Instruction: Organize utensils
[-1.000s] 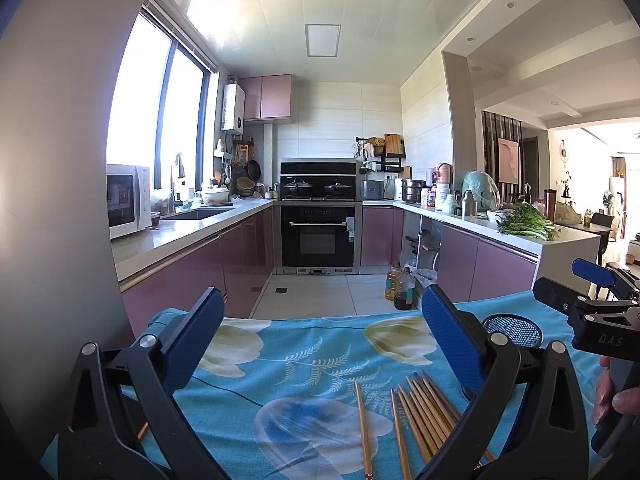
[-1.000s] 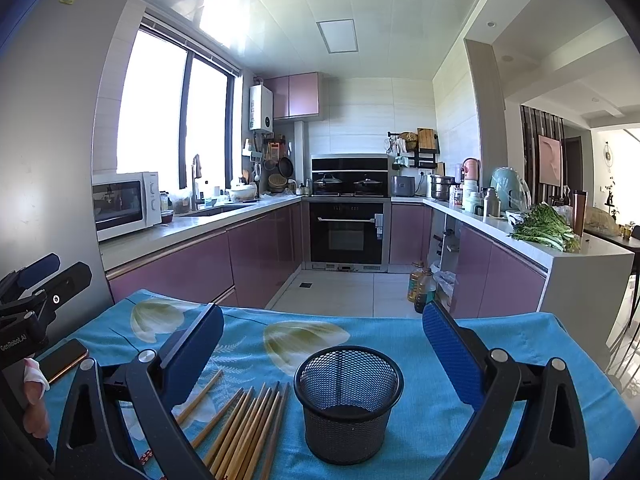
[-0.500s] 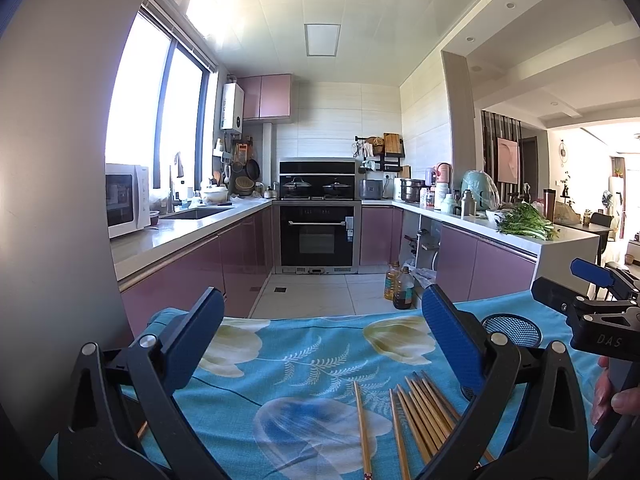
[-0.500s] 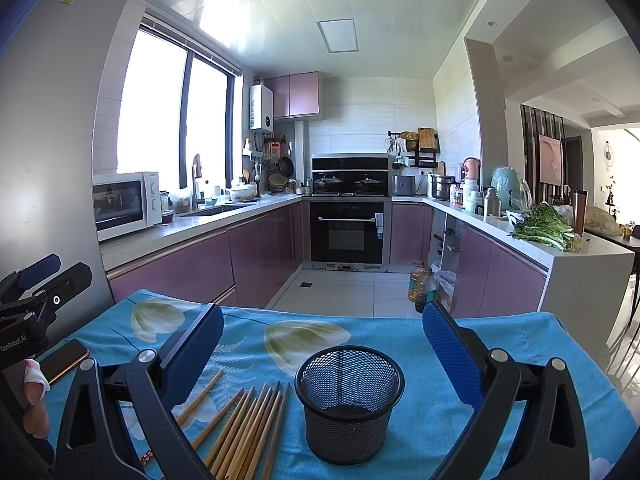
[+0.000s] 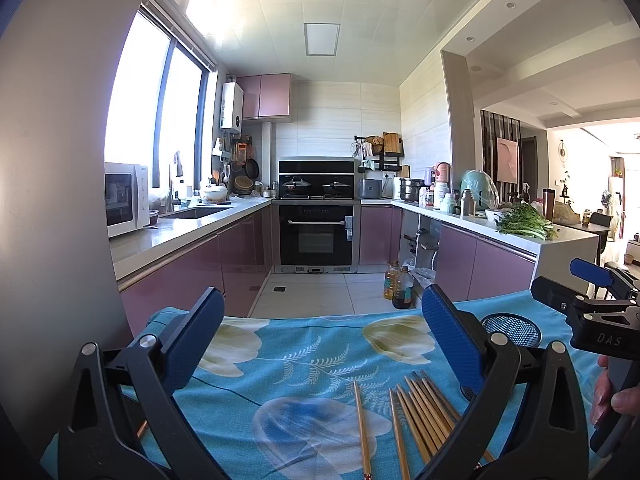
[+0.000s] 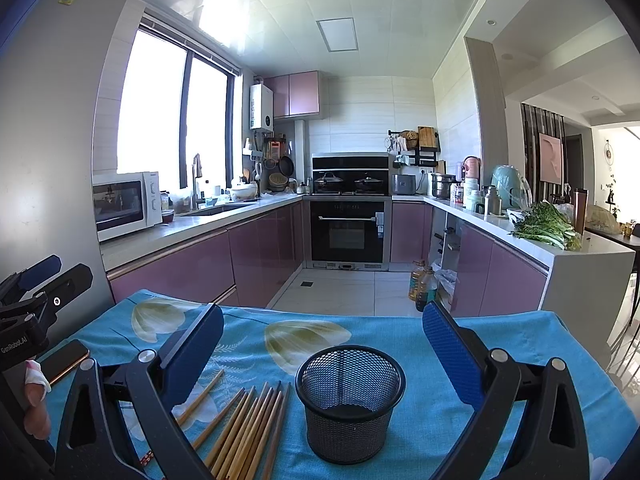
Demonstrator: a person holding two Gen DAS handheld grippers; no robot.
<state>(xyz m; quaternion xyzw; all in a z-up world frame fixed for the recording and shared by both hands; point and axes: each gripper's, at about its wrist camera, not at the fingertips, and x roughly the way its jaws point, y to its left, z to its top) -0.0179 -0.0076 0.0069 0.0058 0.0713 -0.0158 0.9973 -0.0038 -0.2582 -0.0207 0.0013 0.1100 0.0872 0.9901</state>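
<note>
1. The left gripper [image 5: 320, 334] hangs over the blue flowered cloth [image 5: 280, 360] that covers the tabletop, its jaws spread wide with nothing between them.
2. The right gripper [image 6: 322, 344] hovers over the same cloth, jaws just as wide apart and empty.
3. A bundle of wooden chopsticks [image 6: 248, 428] lies flat on the cloth, most packed side by side, a couple lying loose to their left.
4. Just to the right of the chopsticks stands a black mesh cup [image 6: 349, 402], upright, apart from them, and nothing in it that I can see.
5. In the left wrist view the same chopsticks [image 5: 420, 416] sit low between the jaws, with the mesh cup [image 5: 511, 330] partly hidden behind the right-hand finger.
6. A phone [image 6: 64, 362] rests on the cloth's left edge, near the person's hand [image 6: 36, 408] on the left gripper's handle.
</note>
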